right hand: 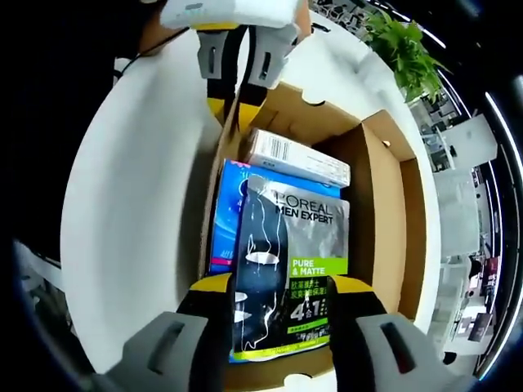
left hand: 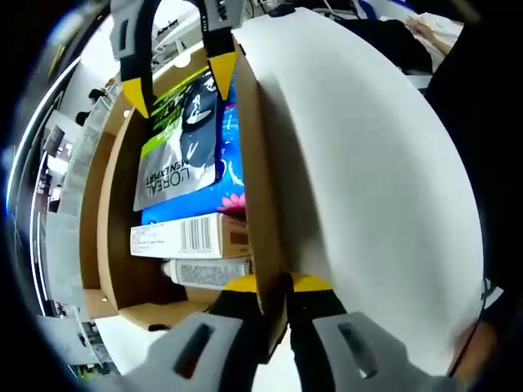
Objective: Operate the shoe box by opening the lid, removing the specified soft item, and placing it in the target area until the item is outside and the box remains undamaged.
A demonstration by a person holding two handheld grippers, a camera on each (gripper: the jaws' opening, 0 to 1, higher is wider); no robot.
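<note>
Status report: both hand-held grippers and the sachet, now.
Left hand-held gripper clamped on box wall. Right hand-held gripper astride L'Oreal sachet, grip unclear. Lid open; sachet lies on blue pack.

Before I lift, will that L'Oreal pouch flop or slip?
Probably floppy: the L'Oreal pouch looks thin and flat, so its far end may droop. Its glossy film may slip between the right gripper jaws. Likely light.

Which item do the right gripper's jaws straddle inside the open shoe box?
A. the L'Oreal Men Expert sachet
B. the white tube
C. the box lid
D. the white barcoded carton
A: in the right gripper view, the right gripper has a yellow-tipped jaw on either side of the L'Oreal Men Expert sachet, lying atop a blue pack in the shoe box.
</note>
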